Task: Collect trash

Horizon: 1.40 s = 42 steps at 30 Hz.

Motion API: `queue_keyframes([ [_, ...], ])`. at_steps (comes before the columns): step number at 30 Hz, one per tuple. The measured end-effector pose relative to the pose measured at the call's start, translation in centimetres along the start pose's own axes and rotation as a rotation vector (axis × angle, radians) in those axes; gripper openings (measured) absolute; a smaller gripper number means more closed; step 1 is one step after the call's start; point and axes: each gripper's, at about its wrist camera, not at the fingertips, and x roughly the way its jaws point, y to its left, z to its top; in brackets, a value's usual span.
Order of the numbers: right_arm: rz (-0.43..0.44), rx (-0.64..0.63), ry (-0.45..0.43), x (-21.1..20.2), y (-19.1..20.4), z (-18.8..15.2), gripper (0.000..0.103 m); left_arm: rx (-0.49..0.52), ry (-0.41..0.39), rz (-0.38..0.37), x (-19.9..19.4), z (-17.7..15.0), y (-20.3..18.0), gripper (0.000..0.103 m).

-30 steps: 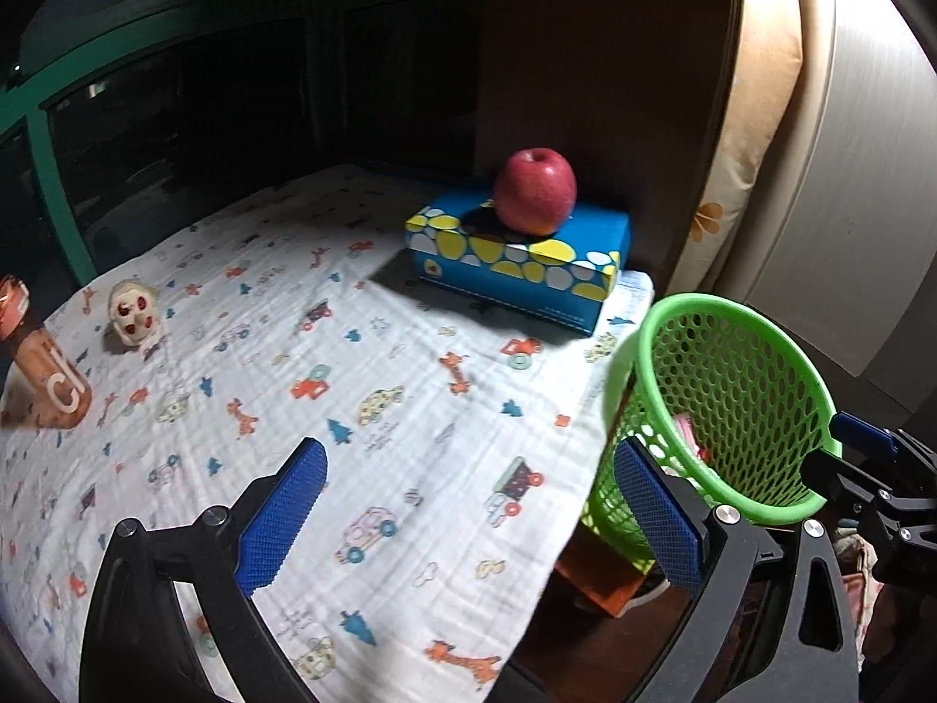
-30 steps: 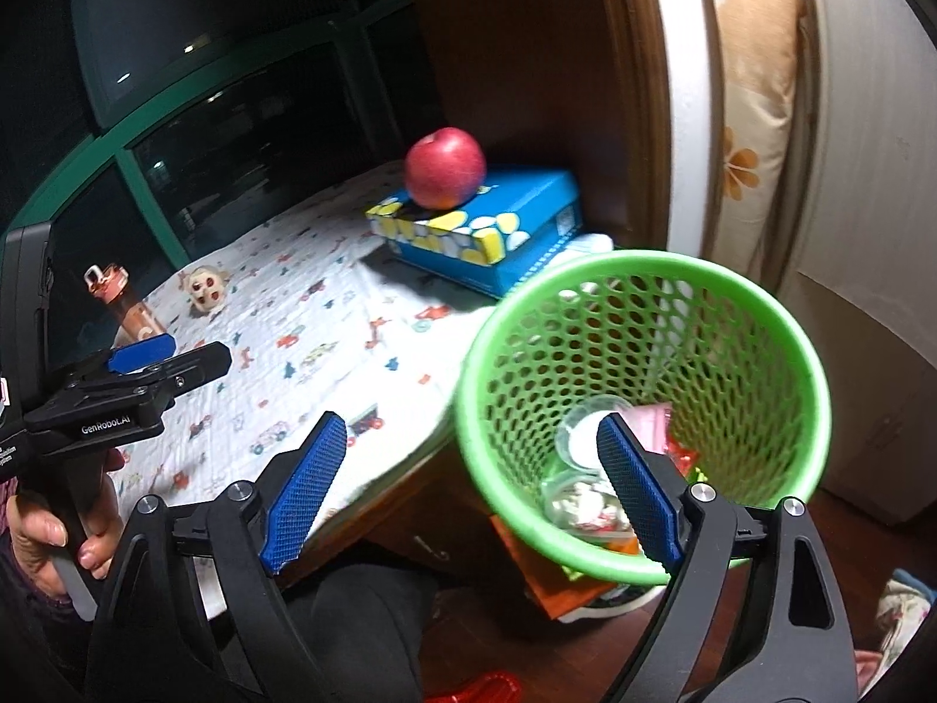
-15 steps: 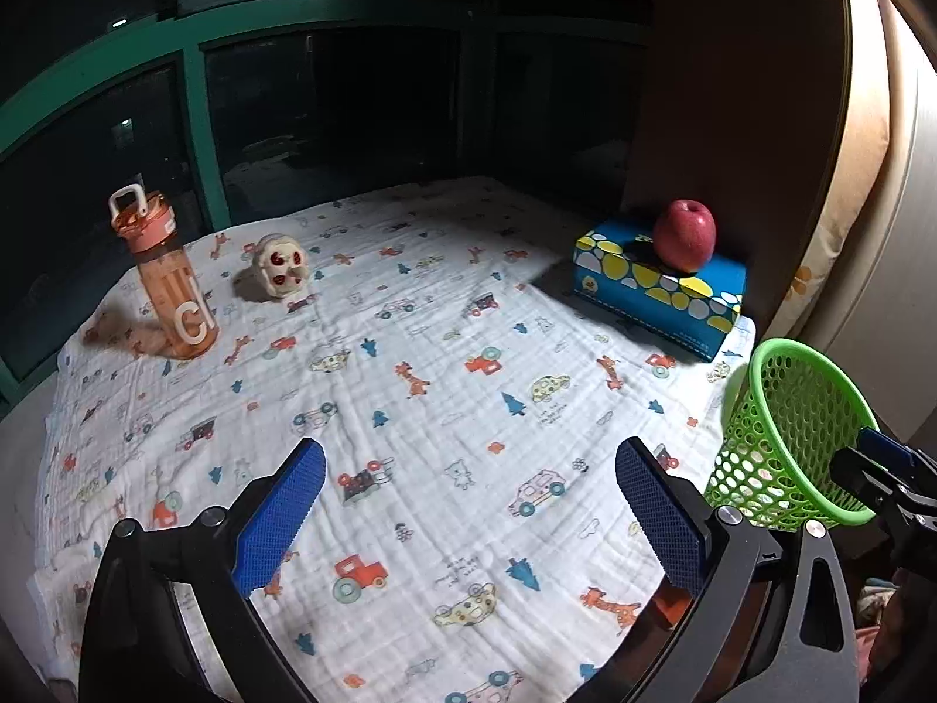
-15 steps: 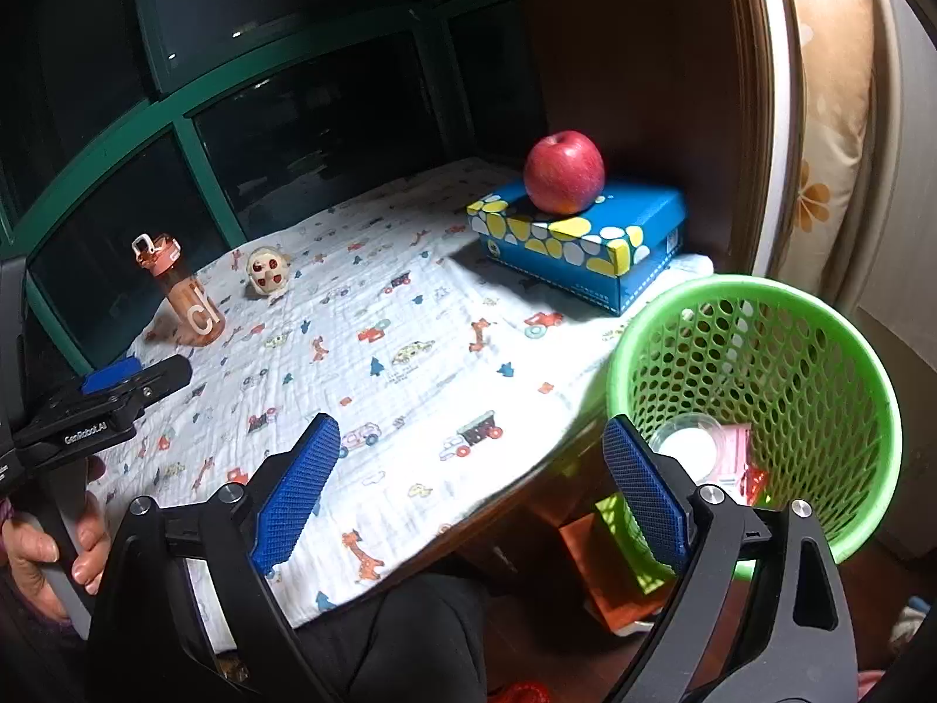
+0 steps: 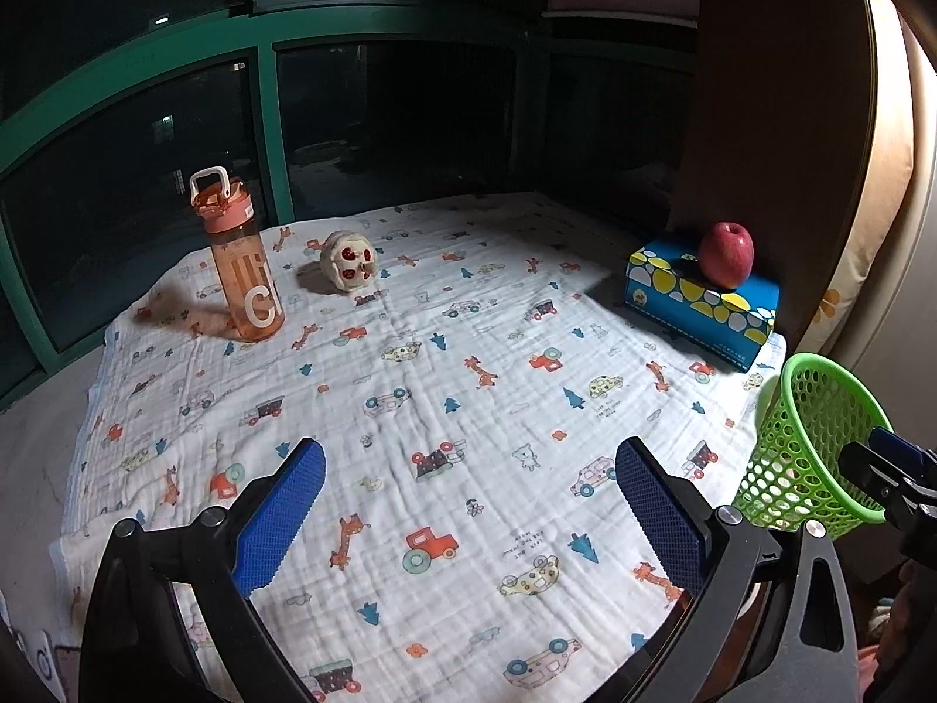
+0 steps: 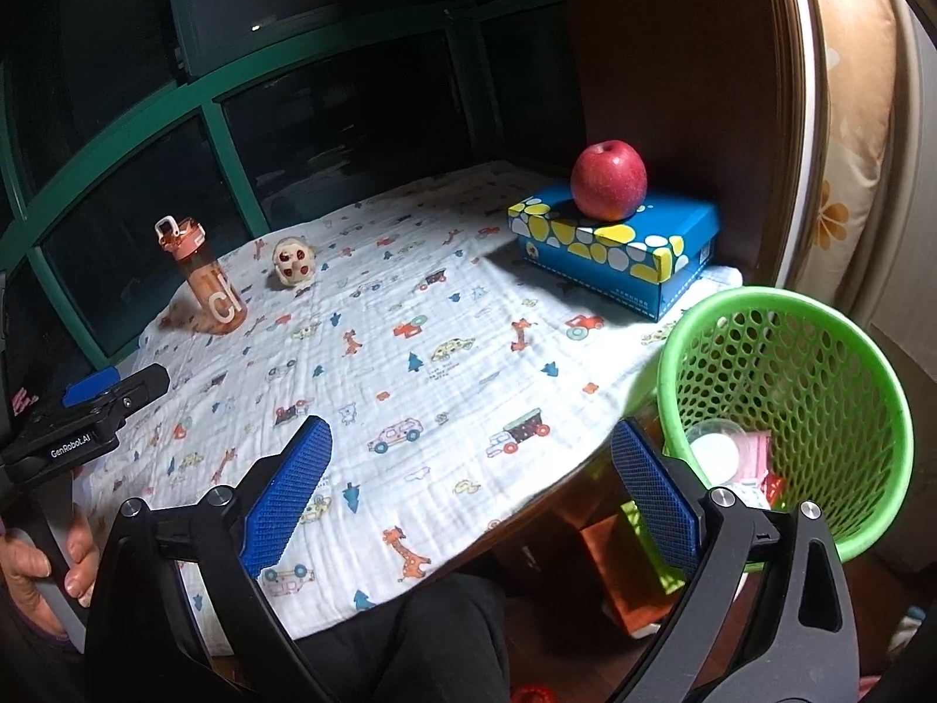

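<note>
Left gripper point(image 5: 468, 504) spread wide, empty, above cartoon-print cloth point(image 5: 410, 386). Right gripper point(image 6: 471, 486) jaws opening (nothing between), beside green mesh basket point(image 6: 878, 410) holding trash.

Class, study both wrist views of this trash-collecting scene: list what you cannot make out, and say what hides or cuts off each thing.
- Green basket: in the left wrist view its contents are hidden by its own mesh wall; the right gripper covers part of the rim.
- Trash in the basket: in the right wrist view partly hidden by the fingers; items too jumbled to name.
- Under the table: dark, objects unclear.
- Bottle: lettering only partly readable.
</note>
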Motion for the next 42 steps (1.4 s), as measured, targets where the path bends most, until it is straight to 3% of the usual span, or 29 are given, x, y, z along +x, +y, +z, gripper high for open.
queue_keyframes([
  [42, 0.006, -0.019, -0.002, -0.41, 0.7, -0.11, 0.097, -0.014, 0.024, 0.028, -0.36, -0.69, 0.46, 0.096],
])
